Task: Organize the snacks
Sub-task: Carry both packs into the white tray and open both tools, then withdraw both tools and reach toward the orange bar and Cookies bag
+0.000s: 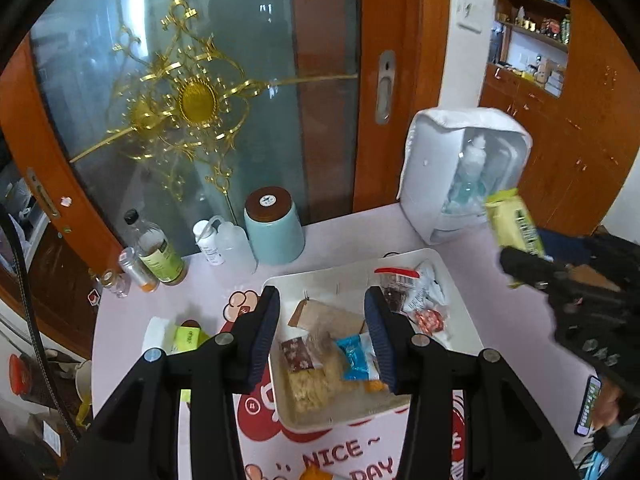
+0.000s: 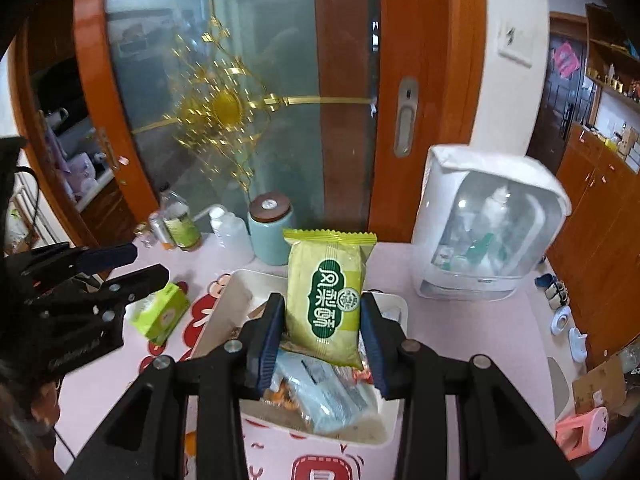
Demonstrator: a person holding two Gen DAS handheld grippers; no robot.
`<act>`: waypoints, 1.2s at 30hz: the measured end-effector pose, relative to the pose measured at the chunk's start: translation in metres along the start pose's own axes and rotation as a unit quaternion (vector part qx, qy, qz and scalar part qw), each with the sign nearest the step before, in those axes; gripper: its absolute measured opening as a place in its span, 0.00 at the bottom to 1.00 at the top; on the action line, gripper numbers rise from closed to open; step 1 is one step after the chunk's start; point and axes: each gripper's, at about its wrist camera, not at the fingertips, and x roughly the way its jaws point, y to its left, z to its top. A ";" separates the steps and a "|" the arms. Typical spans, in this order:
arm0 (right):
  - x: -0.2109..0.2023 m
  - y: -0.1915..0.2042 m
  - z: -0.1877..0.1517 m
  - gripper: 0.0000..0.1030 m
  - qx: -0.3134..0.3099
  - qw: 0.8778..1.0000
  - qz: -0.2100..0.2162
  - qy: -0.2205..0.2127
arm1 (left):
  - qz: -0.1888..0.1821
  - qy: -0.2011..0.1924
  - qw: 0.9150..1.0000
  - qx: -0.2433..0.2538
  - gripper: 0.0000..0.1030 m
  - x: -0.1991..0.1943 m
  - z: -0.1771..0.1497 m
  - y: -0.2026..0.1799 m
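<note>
A yellow-green snack pack [image 2: 326, 300] stands upright in the middle of the right wrist view, clamped between the pads of the right gripper [image 2: 323, 334] and held in the air above the white tray [image 2: 236, 292]; in the left wrist view the same pack [image 1: 516, 226] sits at the right edge, tilted, in the right gripper [image 1: 532, 268]. The tray [image 1: 460, 312] lies in the lower middle of the left view and holds mixed snacks: a blue packet [image 1: 354, 356], a brown packet [image 1: 297, 355], pale crisps [image 1: 310, 390] and a red-topped bag [image 1: 396, 284]. The left gripper [image 1: 322, 336] hovers over the tray with its jaws wide and nothing between them. A small green box [image 2: 160, 312] lies left of the tray on the pink table [image 1: 500, 320]. Behind stand a teal jar [image 1: 273, 226], bottles [image 1: 160, 248] and a white case [image 1: 464, 168].
</note>
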 end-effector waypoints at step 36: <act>0.002 0.033 -0.080 0.51 -0.036 0.997 0.013 0.063 | 0.015 0.063 0.998 -0.008 0.81 0.008 -0.099 0.008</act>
